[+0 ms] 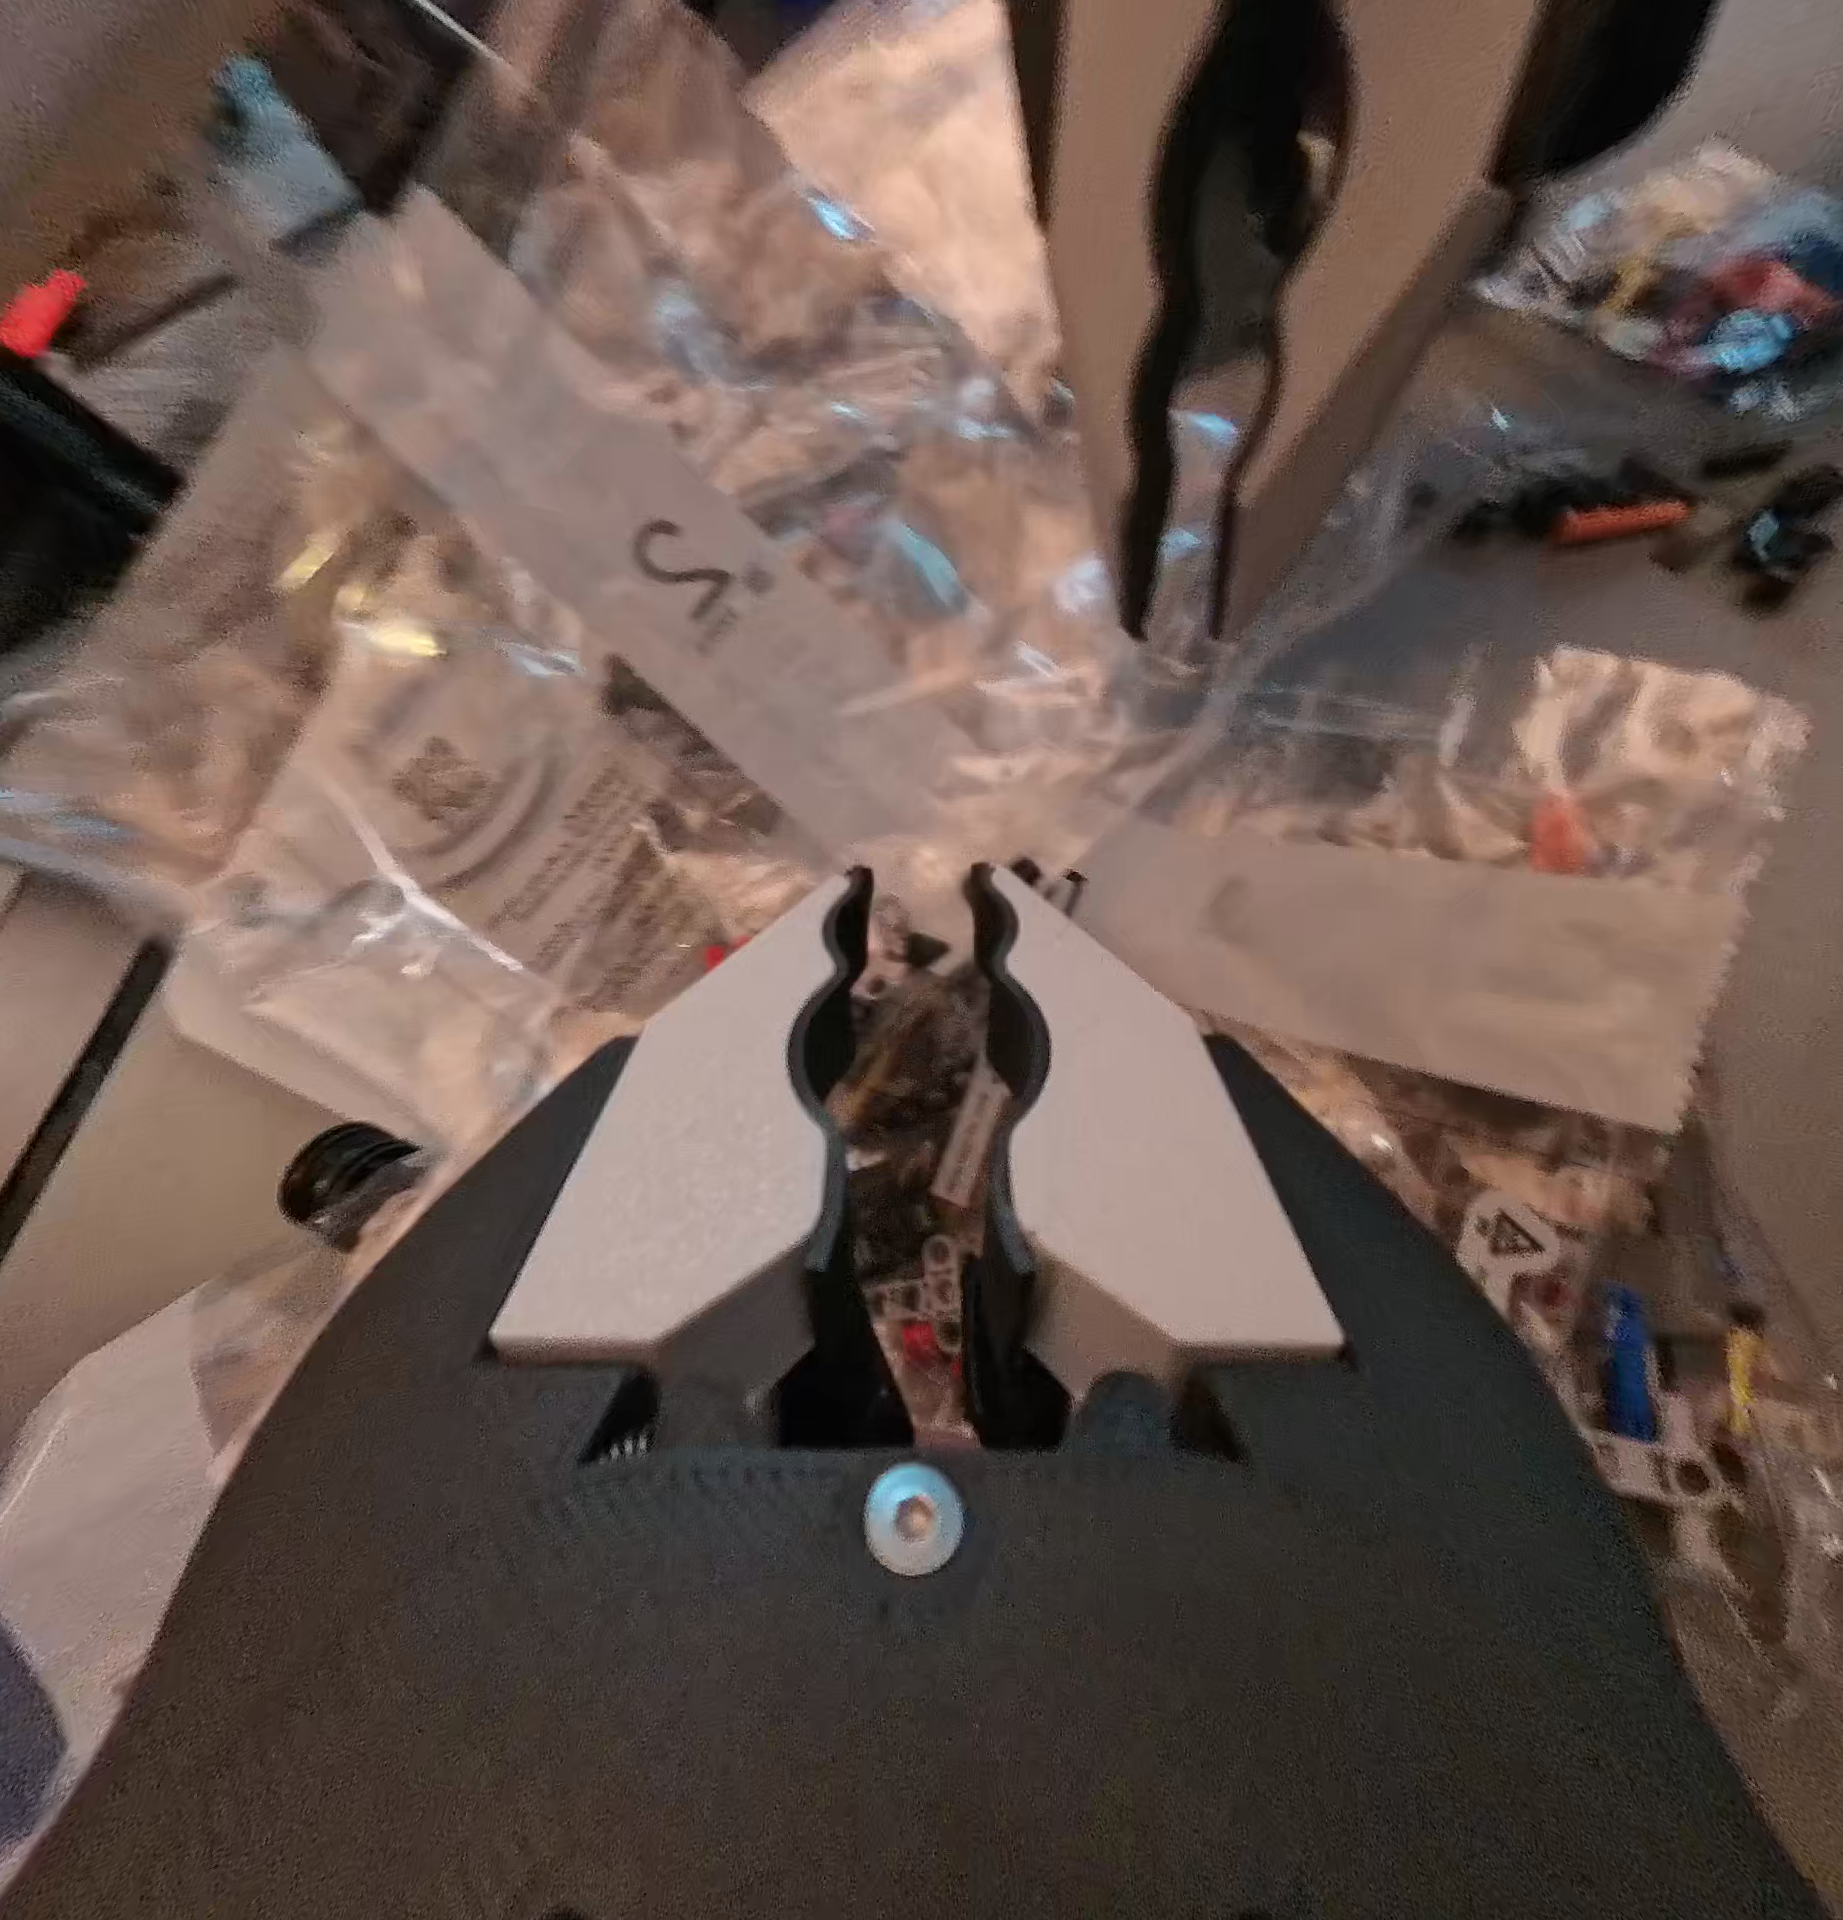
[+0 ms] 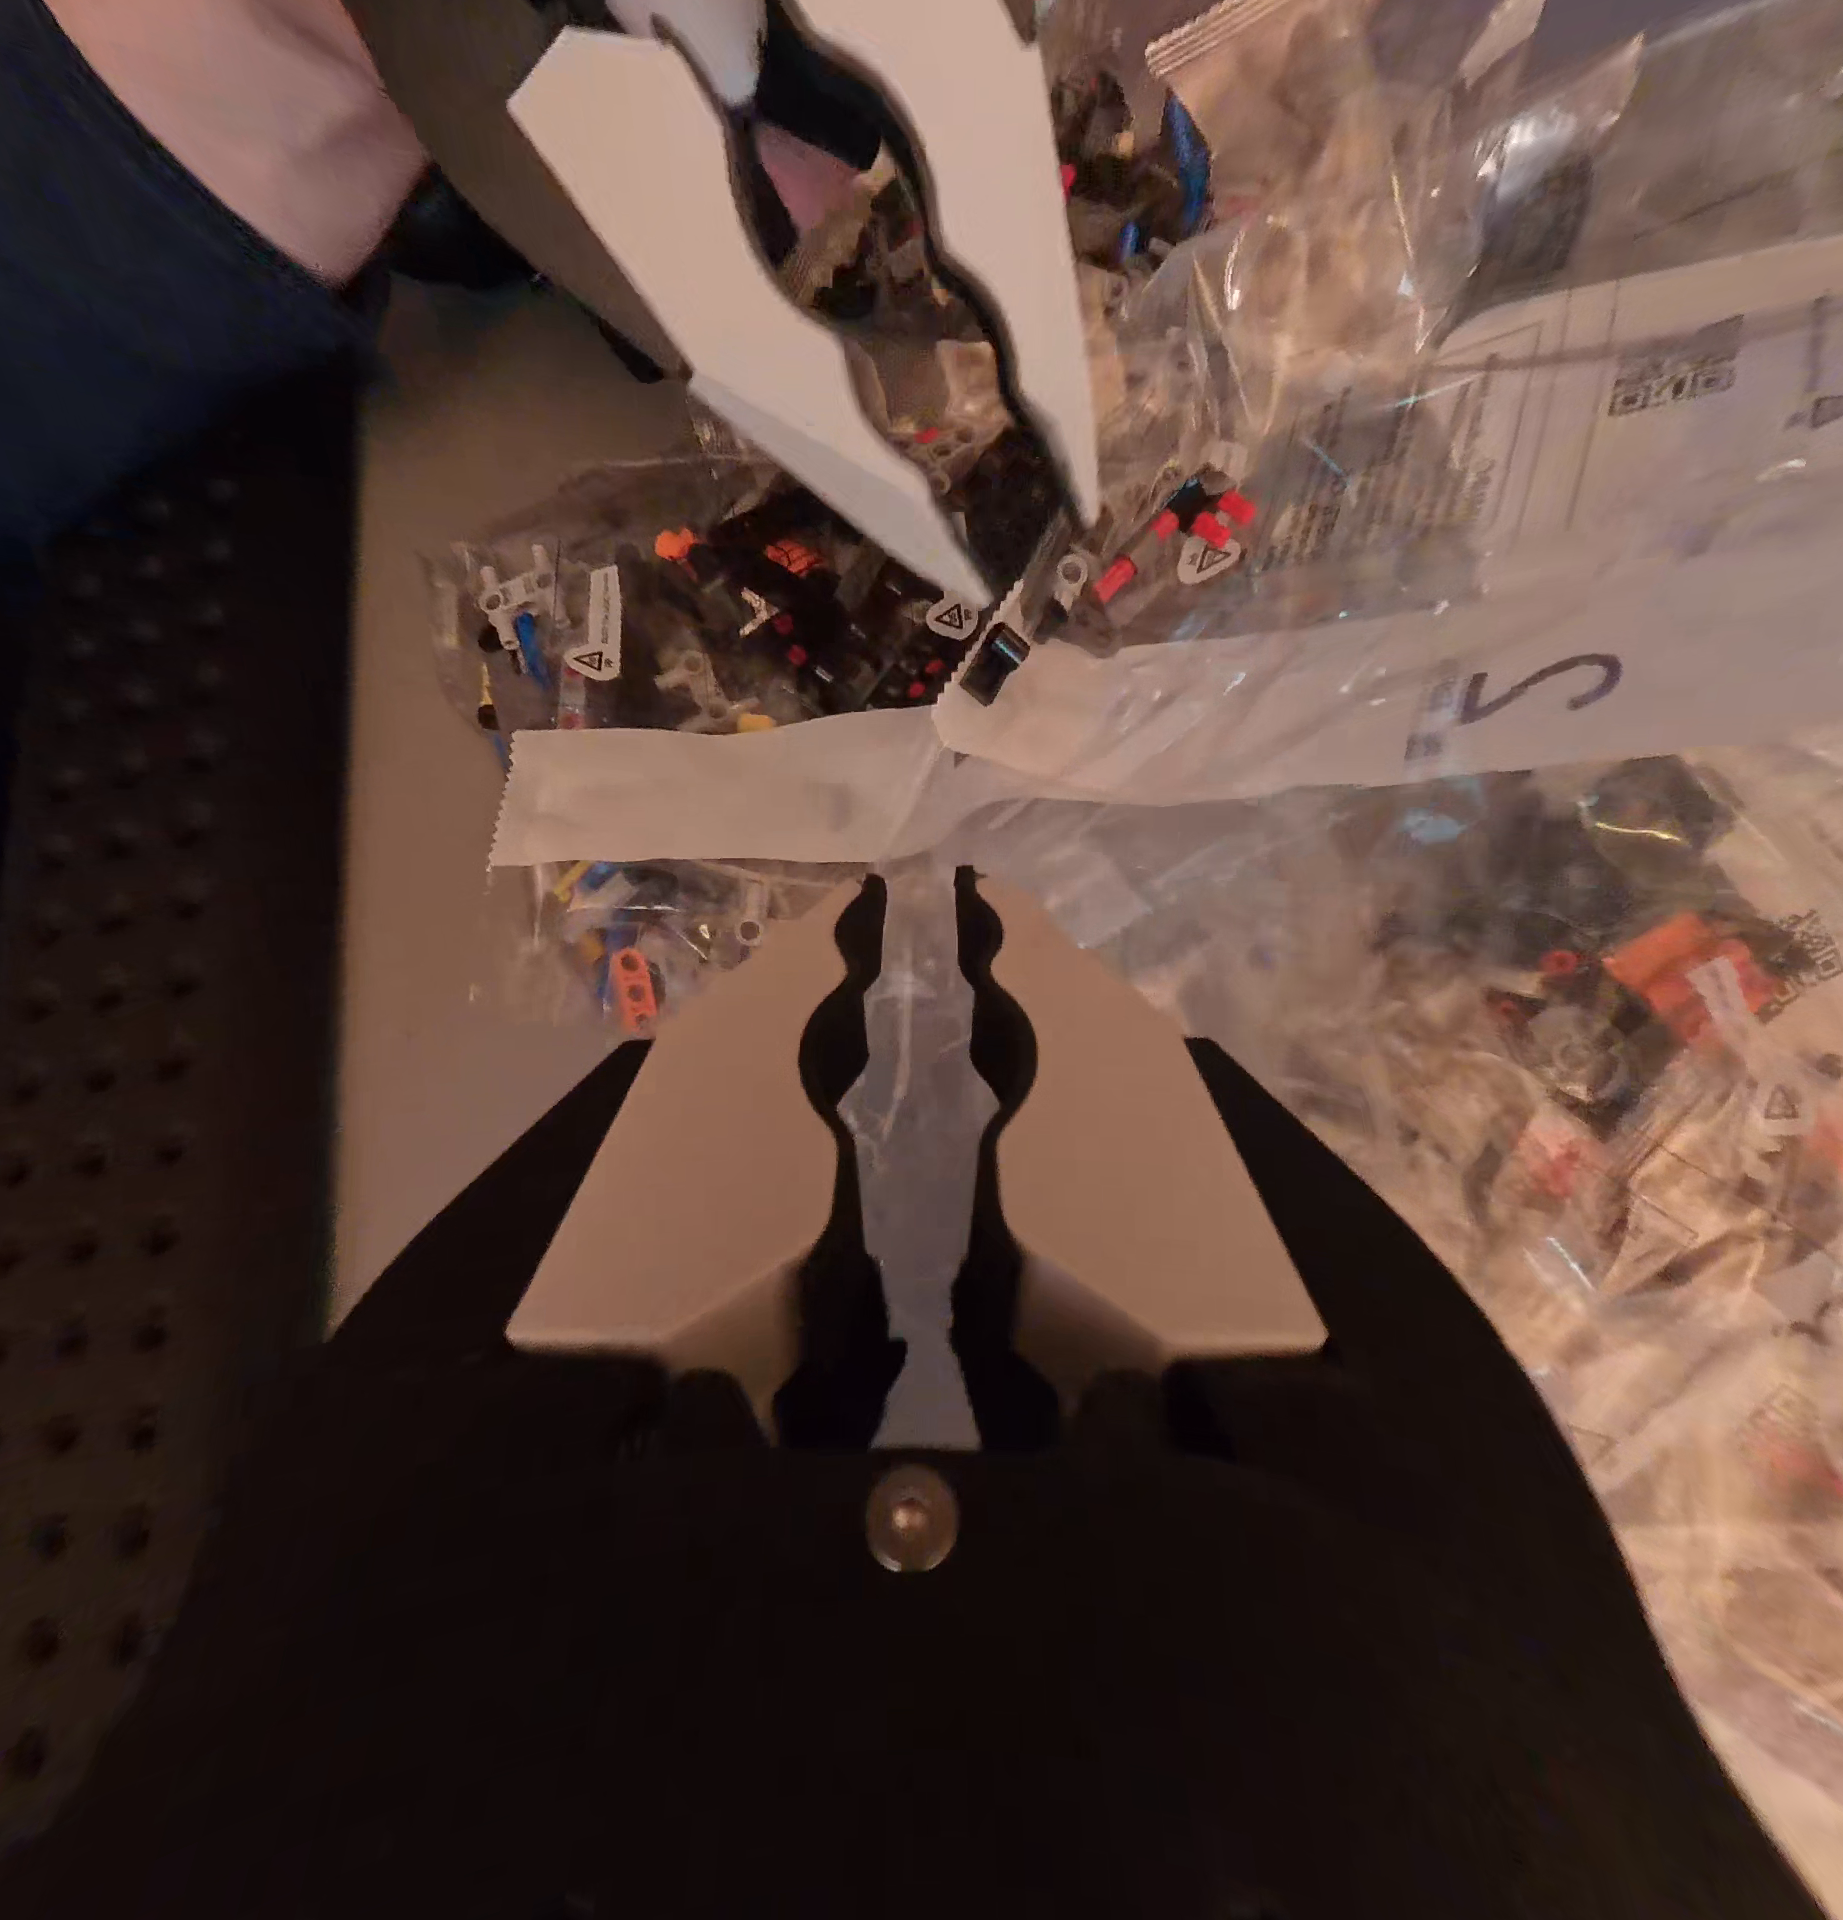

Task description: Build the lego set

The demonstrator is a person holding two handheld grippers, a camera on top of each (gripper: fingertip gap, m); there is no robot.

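Left gripper: white-fingered, black-bodied, jaws a narrow gap apart, poised over a clear plastic bag of small black and red Lego pieces; no grip visible.
Right gripper: jaws narrowly parted at a clear bag with a white paper strip; whether they pinch the film, I cannot tell.
Lego set: unbuilt, sealed in crinkled clear bags heaped across the beige tabletop.
Numbered bag: between the two grippers.
Far side: loose black and orange pieces on the table.
Edge: black perforated board.
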